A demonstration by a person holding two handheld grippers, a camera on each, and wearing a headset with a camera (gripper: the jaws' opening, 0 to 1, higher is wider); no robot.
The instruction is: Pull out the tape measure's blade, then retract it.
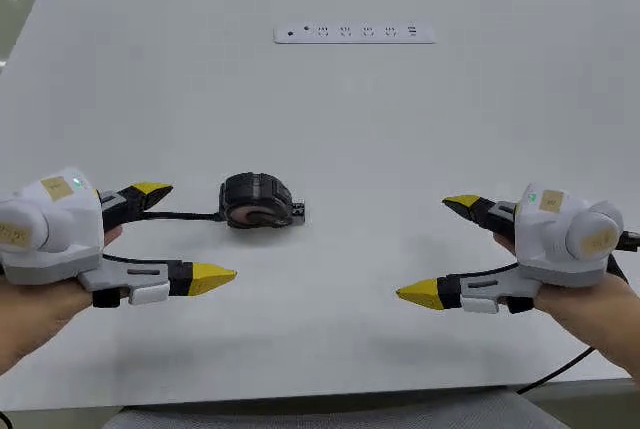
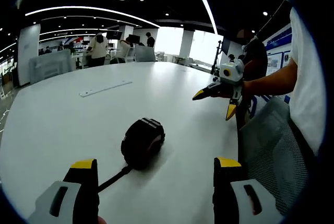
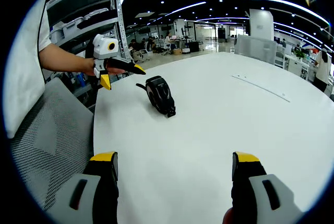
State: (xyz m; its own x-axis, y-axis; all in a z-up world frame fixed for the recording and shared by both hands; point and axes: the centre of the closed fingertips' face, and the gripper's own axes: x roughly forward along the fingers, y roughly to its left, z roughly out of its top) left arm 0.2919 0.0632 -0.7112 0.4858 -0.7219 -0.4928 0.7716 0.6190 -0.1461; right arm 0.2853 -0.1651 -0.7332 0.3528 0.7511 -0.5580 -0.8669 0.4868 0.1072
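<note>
White workbench carries a black tape measure, blade wound in, just beside the left gripper; the right gripper hovers well apart, both with jaws spread, empty.

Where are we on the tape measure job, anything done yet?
Nothing looks done: the tape measure lies on the table with its blade fully in. Nothing is in hand; the left gripper and right gripper are open on either side of it, touching nothing. Remaining: grip it, pull the blade out, retract it.
</note>
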